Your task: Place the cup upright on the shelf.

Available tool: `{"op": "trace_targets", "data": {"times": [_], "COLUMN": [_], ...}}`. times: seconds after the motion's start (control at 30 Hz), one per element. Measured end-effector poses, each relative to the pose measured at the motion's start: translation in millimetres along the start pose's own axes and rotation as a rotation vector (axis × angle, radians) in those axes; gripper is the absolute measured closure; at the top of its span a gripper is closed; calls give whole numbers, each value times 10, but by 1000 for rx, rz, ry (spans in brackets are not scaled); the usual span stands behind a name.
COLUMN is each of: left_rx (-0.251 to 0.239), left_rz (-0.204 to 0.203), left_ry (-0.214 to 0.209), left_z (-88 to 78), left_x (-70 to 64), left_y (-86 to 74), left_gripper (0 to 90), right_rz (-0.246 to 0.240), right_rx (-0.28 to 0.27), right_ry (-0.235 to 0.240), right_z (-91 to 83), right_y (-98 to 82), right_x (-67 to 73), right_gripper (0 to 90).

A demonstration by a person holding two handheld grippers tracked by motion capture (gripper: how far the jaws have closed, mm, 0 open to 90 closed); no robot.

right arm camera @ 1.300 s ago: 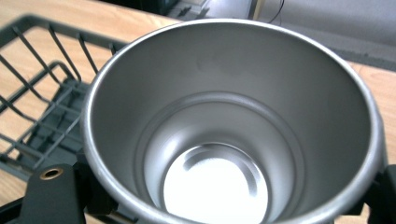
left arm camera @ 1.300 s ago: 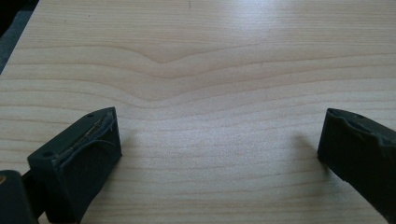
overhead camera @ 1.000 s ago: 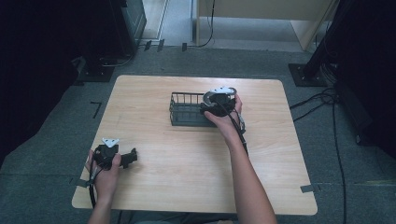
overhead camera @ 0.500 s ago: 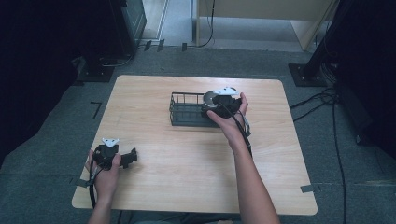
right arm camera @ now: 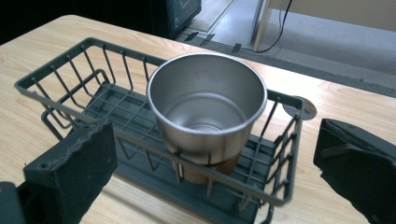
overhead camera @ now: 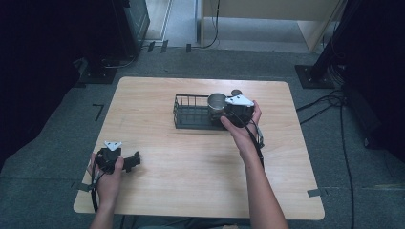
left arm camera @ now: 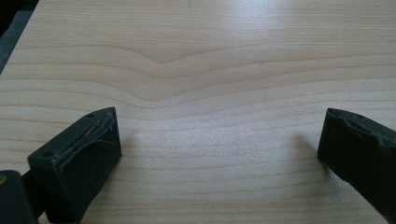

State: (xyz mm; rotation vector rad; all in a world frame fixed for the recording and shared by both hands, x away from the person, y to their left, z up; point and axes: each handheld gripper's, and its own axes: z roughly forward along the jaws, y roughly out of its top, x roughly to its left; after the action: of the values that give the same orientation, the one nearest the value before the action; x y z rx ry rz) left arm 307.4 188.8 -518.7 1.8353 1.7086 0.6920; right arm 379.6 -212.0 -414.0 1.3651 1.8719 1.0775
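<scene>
A steel cup (right arm camera: 207, 112) stands upright in the right end of a wire basket (overhead camera: 191, 113) on a wooden table (overhead camera: 191, 167). The right gripper (overhead camera: 237, 110), jaws spread wide, hovers just beside the cup; the left gripper (overhead camera: 119, 160) rests released near the table's front left corner, well apart.
</scene>
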Motion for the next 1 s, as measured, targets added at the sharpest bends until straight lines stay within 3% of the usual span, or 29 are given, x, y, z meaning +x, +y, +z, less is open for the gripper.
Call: {"op": "trace_targets", "data": {"times": [0.43,1.0], "left_rx": [-1,2], "left_rz": [-1,2], "left_ry": [0,0], "left_z": [0,-1], "left_x": [-1,2], "left_y": [0,0], "left_gripper": [0,0], "right_rz": [10,64], "right_rx": [-8,-2], "right_ry": [-17,-42], "right_z": [-196,-405], "right_y": [-200,-506], "right_x": [-75,-245], "right_gripper": [0,0]}}
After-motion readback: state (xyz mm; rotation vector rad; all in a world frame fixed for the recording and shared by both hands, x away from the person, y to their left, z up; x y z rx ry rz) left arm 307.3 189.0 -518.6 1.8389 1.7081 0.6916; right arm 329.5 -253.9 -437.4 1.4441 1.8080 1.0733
